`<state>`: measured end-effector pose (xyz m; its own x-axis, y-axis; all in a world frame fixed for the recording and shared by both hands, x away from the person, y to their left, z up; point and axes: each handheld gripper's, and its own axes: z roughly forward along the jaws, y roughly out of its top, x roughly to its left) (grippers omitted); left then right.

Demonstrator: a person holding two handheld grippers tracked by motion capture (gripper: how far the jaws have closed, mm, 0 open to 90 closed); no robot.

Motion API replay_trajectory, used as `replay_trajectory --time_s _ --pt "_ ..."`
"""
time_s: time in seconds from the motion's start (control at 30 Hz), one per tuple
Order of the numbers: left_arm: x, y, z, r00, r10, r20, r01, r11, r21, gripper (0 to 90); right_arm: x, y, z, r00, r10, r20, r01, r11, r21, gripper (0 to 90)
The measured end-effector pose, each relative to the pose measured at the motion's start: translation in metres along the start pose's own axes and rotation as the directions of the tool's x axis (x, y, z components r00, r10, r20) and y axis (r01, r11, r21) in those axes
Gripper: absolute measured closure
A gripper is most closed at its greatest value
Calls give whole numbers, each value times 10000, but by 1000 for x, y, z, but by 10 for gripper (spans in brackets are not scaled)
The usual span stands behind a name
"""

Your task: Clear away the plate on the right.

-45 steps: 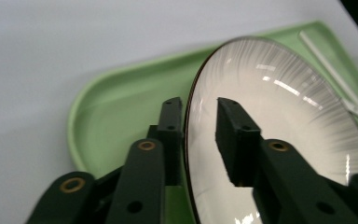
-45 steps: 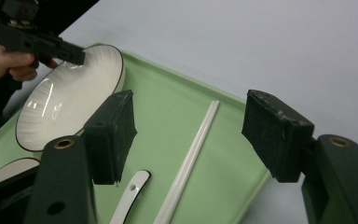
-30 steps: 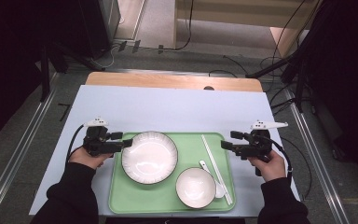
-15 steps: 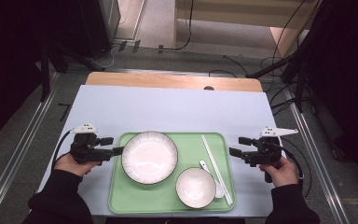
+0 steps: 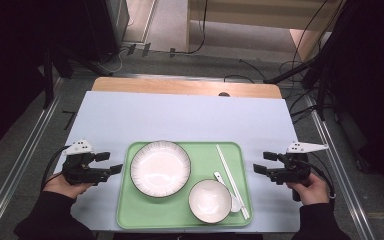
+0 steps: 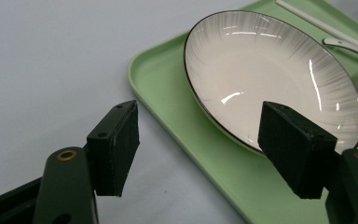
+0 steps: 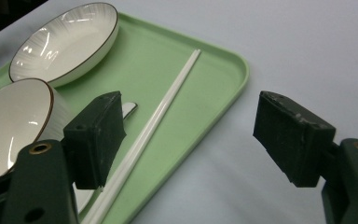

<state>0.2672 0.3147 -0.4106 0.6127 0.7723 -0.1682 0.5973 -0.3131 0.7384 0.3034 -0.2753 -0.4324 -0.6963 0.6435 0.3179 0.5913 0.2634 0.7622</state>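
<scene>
Both grippers have backed outward from the tray since the earlier pictures: a second ago each sat right at a tray edge, and now each rests on the pale tabletop a little clear of it. On my left, the left gripper sits at the lower left of the high view, and its jaws have just been opening; they stand released, nothing between them, as the left gripper view shows with the tray rim and plate beyond the gap.

Moving right, the green tray lies in the lower middle of the frame, flat on the table. It looks like thin moulded plastic, light on its own but loaded with crockery, so I judge it will flex and tip if lifted from one side. I would take it by the raised rim on both short sides at once and keep it level.

On it, the white ribbed plate with a dark edge sits toward the left, glossy and surely slippery and breakable. Lower right of it stands a white bowl, a white spoon touching its right side, and white chopsticks lie along the tray's right part. All of these could slide.

At the lower right of the frame, the right gripper is likewise released, jaws wide and empty in the right gripper view, pointing at the tray's right rim.
</scene>
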Motion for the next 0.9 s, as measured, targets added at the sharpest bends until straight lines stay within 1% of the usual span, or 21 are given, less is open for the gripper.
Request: replay_trajectory --time_s 0.1,0.13,0.17,0.2,0.27,0.33,0.37,0.4,0.47,0.57,0.6,0.67,0.7,0.77,0.8,0.9 --pt "0 -5 -2 9984 508 -227 -511 9986 -113 268 -1 -3 -3 9999 -133 7 133 9999 72 252" --pt "0 -6 -2 9977 628 -253 -633 9979 -166 266 -1 -4 -3 9999 -169 1 169 9998 53 252" --pt "1 -7 -3 9973 662 -318 -670 9975 -241 266 -2 -5 -4 9998 -177 8 177 9998 61 252" --pt "1 -8 -3 9971 667 -359 -679 9972 -319 264 -2 -6 -4 9999 -168 7 168 9998 83 252" --pt "3 -10 -4 9978 556 -367 -569 9977 -355 250 -3 -7 -6 9998 -183 23 183 9998 117 252" --pt "5 -12 -5 9986 488 -224 -498 9977 -462 241 -4 -8 -7 9996 -267 78 266 9996 112 252" --pt "6 -13 -5 9987 495 -118 -500 9975 -492 215 -4 -8 -8 9994 -330 141 329 9994 107 251" --pt "7 -14 -6 9985 521 -156 -528 9973 -517 211 -4 -9 -8 9990 -406 195 404 9991 87 251" --pt "9 -16 -7 9985 542 51 -539 9970 -551 203 -4 -10 -10 9987 -477 197 475 9988 85 251" --pt "12 -17 -9 9990 432 -136 -440 9974 -570 194 -6 -10 -11 9983 -572 144 574 9983 -96 251" --pt "13 -17 -9 9988 432 -211 -443 9973 -581 195 -6 -10 -12 9987 -496 110 498 9986 -163 252" --pt "15 -18 -10 9991 376 -200 -388 9974 -613 195 -7 -10 -13 9989 -451 120 454 9986 -277 251" --pt "16 -18 -10 9994 330 -125 -338 9970 -693 195 -7 -10 -13 9989 -458 114 461 9985 -289 252" --pt "17 -19 -10 9995 234 -191 -247 9971 -715 195 -7 -10 -12 9987 -497 118 500 9984 -268 251" --pt "17 -19 -10 9994 292 -200 -305 9973 -671 195 -7 -10 -11 9986 -515 99 518 9984 -231 252" --pt "18 -19 -10 9993 286 -253 -302 9973 -670 195 -6 -9 -10 9985 -541 58 542 9984 -157 251"
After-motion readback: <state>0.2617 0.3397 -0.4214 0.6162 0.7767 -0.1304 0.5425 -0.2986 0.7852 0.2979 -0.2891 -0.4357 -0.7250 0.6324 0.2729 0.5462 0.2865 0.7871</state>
